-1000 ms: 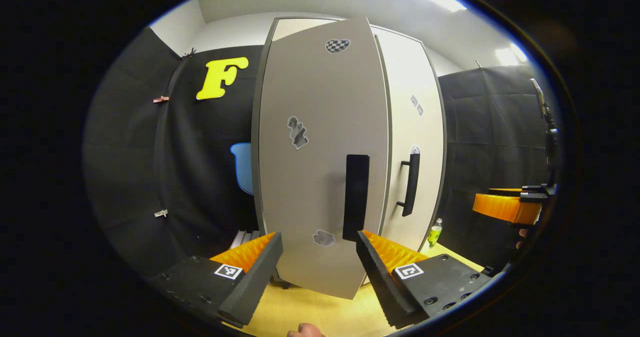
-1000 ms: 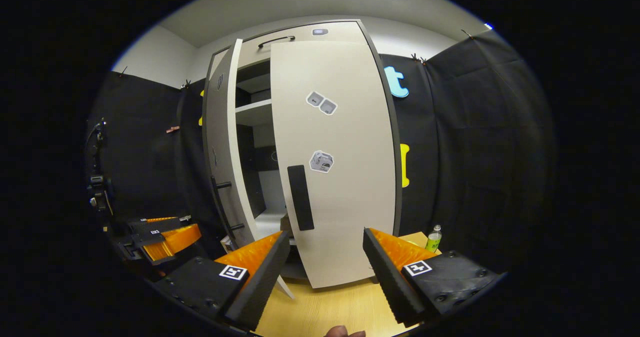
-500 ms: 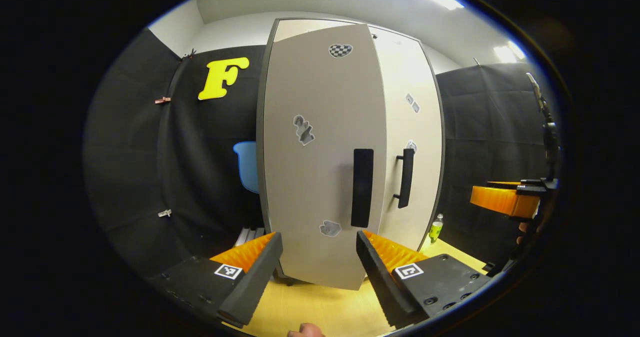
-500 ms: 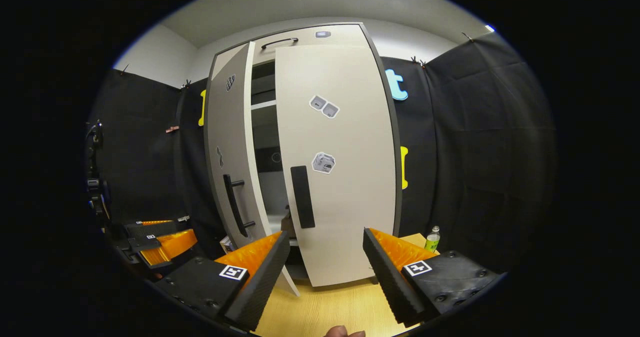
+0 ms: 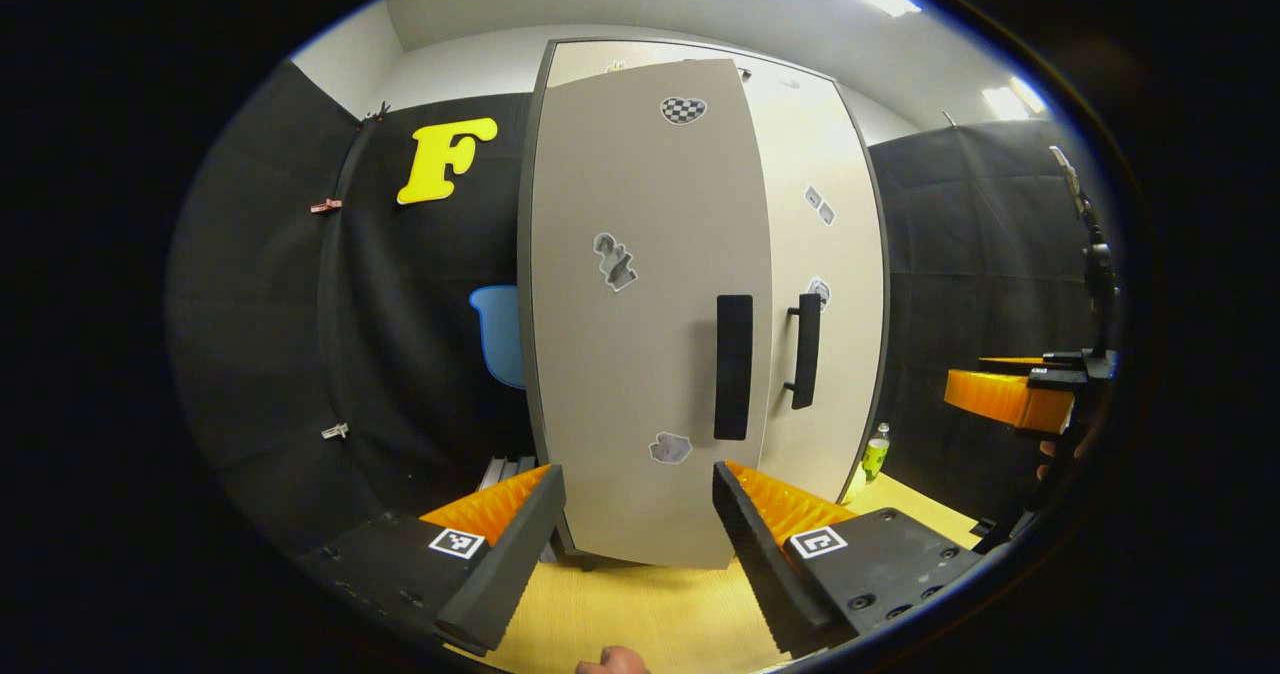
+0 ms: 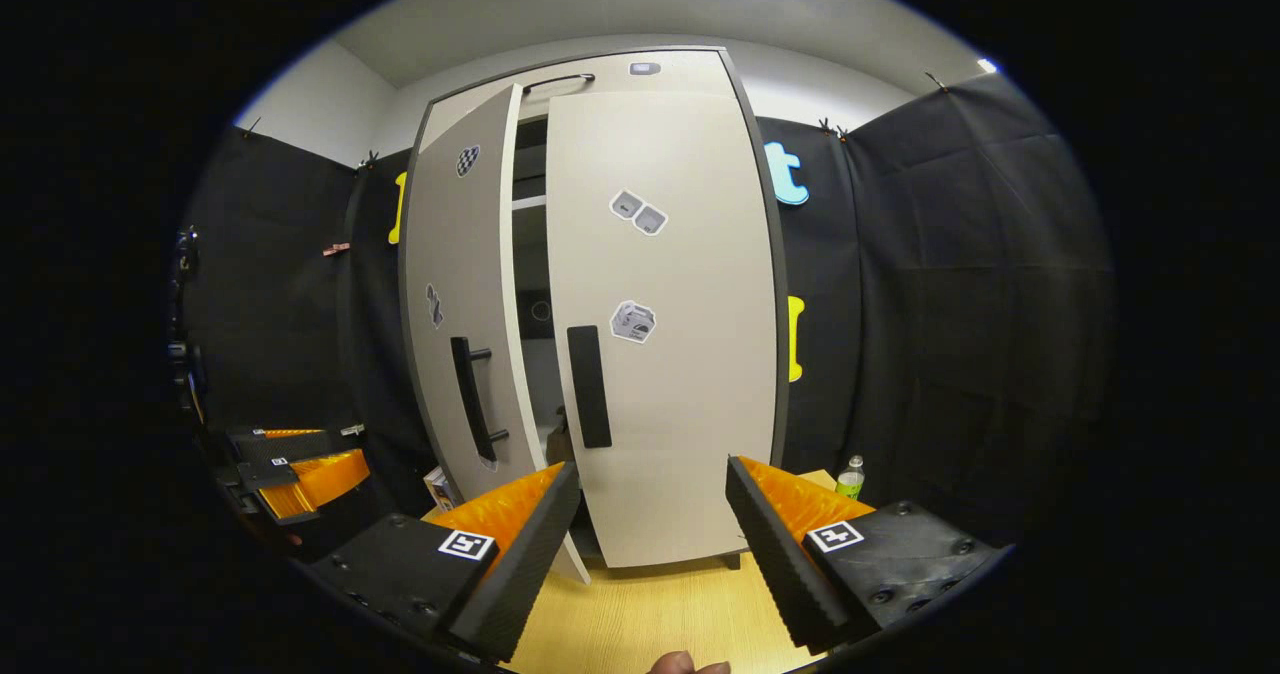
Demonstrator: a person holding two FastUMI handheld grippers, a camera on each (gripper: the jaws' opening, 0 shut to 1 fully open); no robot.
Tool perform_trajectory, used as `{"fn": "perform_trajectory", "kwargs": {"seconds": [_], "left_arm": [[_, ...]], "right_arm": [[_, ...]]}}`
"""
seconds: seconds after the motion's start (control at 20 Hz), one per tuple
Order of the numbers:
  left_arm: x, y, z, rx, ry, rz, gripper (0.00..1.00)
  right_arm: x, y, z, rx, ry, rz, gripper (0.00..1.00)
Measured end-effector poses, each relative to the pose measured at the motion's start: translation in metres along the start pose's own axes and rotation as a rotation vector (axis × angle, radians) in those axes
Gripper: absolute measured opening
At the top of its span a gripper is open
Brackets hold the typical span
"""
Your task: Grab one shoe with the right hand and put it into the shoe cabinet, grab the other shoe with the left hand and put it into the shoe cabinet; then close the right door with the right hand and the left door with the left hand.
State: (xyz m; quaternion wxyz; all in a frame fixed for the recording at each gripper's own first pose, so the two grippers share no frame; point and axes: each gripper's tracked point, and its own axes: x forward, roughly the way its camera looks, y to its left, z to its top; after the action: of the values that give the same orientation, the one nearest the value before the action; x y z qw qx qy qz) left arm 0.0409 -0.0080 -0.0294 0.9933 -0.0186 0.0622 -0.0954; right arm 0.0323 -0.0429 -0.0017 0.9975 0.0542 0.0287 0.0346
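1. Your left tool (image 5: 638,514) stands spread wide with nothing between its fingers, hovering just above the tabletop (image 5: 640,614) in front of the left door (image 5: 640,304). It has kept that spread through the last second.
2. Your right tool (image 6: 650,519) is likewise spread and empty, facing the right door (image 6: 680,354) of the shoe cabinet (image 6: 600,64). Its pose has hardly changed.
3. In the right gripper view the left door has swung in a good way since a second ago. Then you saw it nearly edge-on with the shelves open to view. Now its front face shows, and only a narrow dark gap remains between it and the right door.
4. The left door is not fully shut: its lower corner juts out in front of the right door's edge.
5. In the left gripper view the left door's black handle (image 5: 733,366) now sits close beside the right door's handle (image 5: 803,350), nearer than a second ago.
6. The right door lies flush with the cabinet frame, as it did before.
7. Through the gap, low down, a small brownish shape shows inside; you cannot tell whether it is a shoe.
8. A green bottle (image 6: 851,477) stands on the tabletop to the right of the cabinet, unmoved.
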Motion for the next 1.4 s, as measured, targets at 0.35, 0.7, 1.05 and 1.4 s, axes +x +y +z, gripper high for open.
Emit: {"fn": "perform_trajectory", "kwargs": {"seconds": [0.35,0.7,1.05,1.4], "left_arm": [[0.0,0.0,0.001,0.009,-0.001,0.029,0.94],[-0.003,0.009,0.001,-0.006,-0.002,0.071,0.94],[-0.006,0.009,0.002,-0.007,-0.005,0.081,0.94],[-0.012,0.008,0.005,0.0,-0.014,0.082,0.94]], "right_arm": [[0.0,-0.01,0.002,0.002,-0.003,-0.023,1.0],[-0.003,-0.012,0.003,0.009,-0.004,-0.027,0.98],[-0.007,-0.01,0.004,0.002,-0.007,-0.026,0.98],[-0.012,-0.008,0.004,0.003,-0.011,-0.029,0.98]]}}
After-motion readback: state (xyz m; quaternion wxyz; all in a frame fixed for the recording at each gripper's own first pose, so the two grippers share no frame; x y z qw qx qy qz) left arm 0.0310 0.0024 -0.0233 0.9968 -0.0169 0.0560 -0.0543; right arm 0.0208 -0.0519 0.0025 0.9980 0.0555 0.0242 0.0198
